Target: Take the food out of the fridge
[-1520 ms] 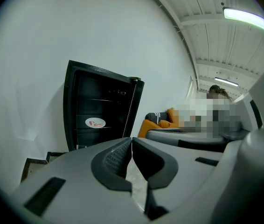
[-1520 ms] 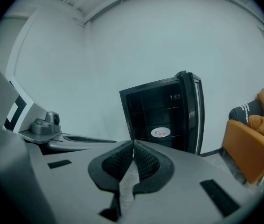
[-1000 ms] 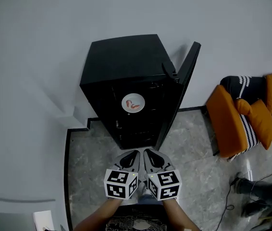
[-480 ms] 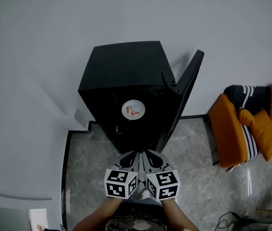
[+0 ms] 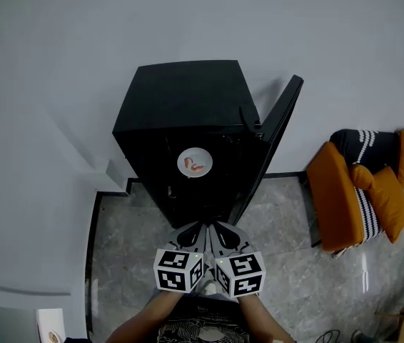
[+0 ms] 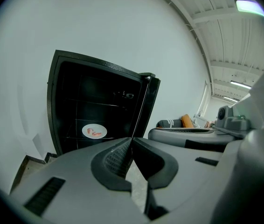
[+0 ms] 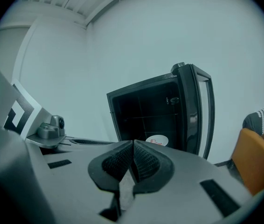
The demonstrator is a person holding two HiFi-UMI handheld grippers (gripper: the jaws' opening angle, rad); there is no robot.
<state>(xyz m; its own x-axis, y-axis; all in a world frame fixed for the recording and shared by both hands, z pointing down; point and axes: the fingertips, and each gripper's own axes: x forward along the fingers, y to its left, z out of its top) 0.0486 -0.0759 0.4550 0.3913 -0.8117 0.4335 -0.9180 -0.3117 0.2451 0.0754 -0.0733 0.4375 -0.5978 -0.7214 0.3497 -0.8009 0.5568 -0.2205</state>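
White wall (image 5: 59,84) fills most of the head view and meets a grey marble floor (image 5: 288,220) edged with a dark strip. Backed against that wall, at 12 o'clock from the person, stands a black fridge (image 5: 184,91). Its door (image 5: 277,138) is hinged on the right and swung out toward 2 o'clock, so the shelves lie bare to a straight reach from the front. At 3 o'clock, well apart from the fridge, sits an orange armchair (image 5: 337,191) with striped cushions; it looks to have no part in the job.

On a middle shelf inside the fridge a white plate (image 5: 194,163) lies flat, carrying the food (image 5: 196,167): a few pinkish pieces too small to identify.

At 6 o'clock the left gripper (image 5: 192,233) and the right gripper (image 5: 223,234) sit side by side, both aimed at 12 o'clock. Each gripper's own view shows its ribbed pads pressed together with nothing between them. That reads as an approach posture: tucked and empty while the person is short of the fridge. The jaws would need to part before taking the plate's rim, and the plate must ride level or the pieces may slide.
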